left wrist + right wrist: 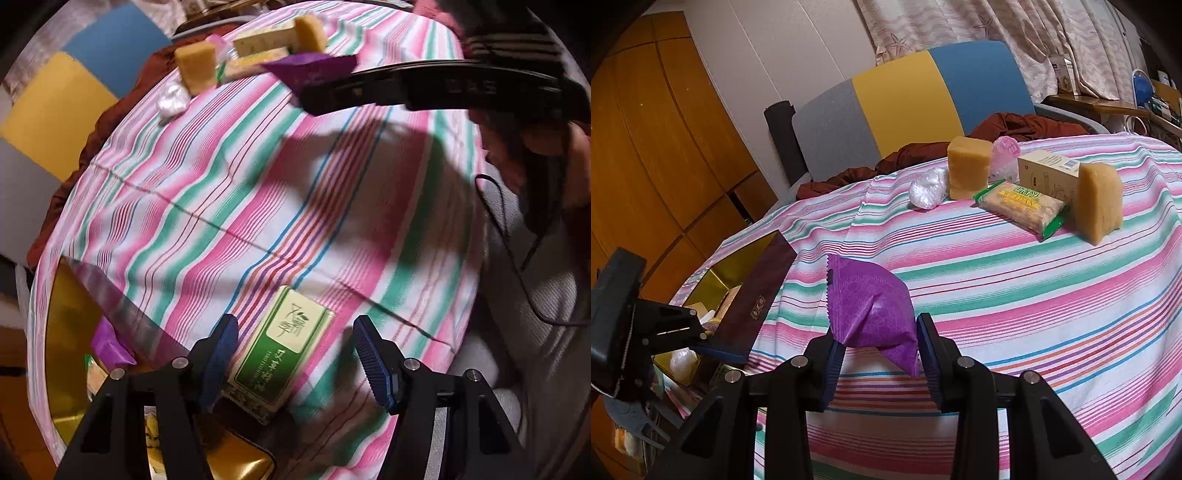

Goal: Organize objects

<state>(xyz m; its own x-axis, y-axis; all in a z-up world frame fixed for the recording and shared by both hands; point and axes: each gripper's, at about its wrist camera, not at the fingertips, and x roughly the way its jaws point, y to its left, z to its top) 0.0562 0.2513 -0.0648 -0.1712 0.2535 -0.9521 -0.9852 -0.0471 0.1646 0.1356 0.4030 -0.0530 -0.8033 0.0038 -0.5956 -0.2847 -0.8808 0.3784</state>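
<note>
Left gripper (295, 354): jaws apart, pointing steeply down, straddling green tea box (282, 350) at lower centre of left wrist view. Box flat on striped cloth (258, 184) of bench; one blue pad close against box's left long edge, opposite pad standing clear to the right, so not yet clamped. Long axis of box running from lower left to upper right, roughly along the pointing line of the jaws, short side across the gap.

Right gripper (881, 347): jaws clamped on purple packet (871, 310), held above cloth, centre of right wrist view.

Gold-lined box (62, 350) with dark lid (757, 299), lower left in both views, just beside the tea box; likely destination, nearer the left gripper.

Far edge of bench, upper right of right wrist view: two sponge blocks (967, 170), white wad (929, 190), biscuit pack (1021, 206), cream carton (1049, 173).
</note>
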